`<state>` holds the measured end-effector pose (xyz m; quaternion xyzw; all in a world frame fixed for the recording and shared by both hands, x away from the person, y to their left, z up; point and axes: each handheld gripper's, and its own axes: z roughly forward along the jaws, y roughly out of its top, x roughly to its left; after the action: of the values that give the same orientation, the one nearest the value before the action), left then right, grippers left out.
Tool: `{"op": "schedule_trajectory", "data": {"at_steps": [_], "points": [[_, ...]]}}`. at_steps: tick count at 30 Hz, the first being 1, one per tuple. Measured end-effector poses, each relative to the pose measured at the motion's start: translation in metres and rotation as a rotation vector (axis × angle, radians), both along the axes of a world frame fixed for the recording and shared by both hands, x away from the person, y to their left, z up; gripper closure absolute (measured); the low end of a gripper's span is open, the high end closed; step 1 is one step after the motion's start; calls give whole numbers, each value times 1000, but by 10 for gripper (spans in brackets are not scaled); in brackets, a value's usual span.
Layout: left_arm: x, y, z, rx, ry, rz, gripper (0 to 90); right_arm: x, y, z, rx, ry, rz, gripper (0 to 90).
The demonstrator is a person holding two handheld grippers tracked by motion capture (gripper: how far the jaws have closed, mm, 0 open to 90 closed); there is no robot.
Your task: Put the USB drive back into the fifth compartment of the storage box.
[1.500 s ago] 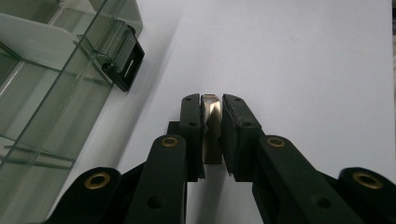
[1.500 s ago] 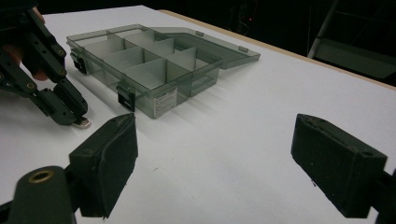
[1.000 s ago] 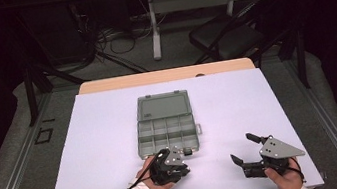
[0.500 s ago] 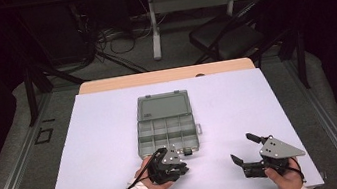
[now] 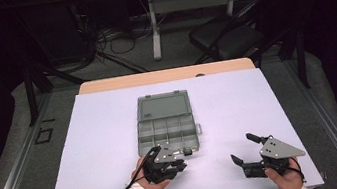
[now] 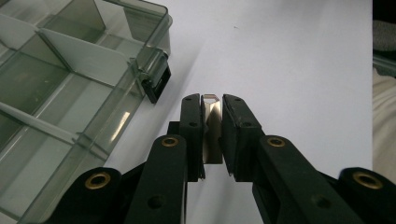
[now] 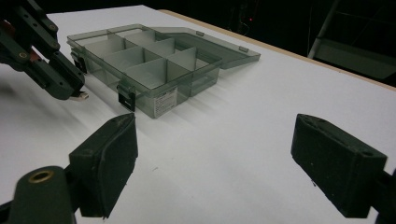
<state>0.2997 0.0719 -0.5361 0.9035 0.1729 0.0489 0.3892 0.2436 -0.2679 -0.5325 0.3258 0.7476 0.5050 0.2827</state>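
The left claw (image 6: 212, 135) pinches a thin, flat metal clip (image 6: 213, 133) beside the translucent grey compartment box (image 5: 165, 122), mid-tabletop (image 5: 102, 135) toward its near edge. The right claw (image 7: 215, 163) stands spread, empty.

- High view is looking down and forward over the whole white table (image 5: 102, 135).
- Both gripper views are sitting close above it, sharing the compartment box (image 6: 60, 93) (image 7: 144, 70).

hidden: lower part of metal piece (image 6: 212, 133), between pads of left gripper (image 6: 212, 140) | cut off: organizer box (image 6: 70, 93), left edge | too small: box label (image 7: 166, 100) text
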Motion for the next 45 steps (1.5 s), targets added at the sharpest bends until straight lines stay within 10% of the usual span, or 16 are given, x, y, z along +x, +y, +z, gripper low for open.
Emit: {"op": "schedule_trajectory", "data": {"at_steps": [23, 45], "points": [[5, 27, 18, -123, -1, 139, 791, 1, 0, -1, -1, 5, -2, 139], [11, 55, 45, -152, -25, 241, 791, 1, 0, -1, -6, 5, -4, 139]]}}
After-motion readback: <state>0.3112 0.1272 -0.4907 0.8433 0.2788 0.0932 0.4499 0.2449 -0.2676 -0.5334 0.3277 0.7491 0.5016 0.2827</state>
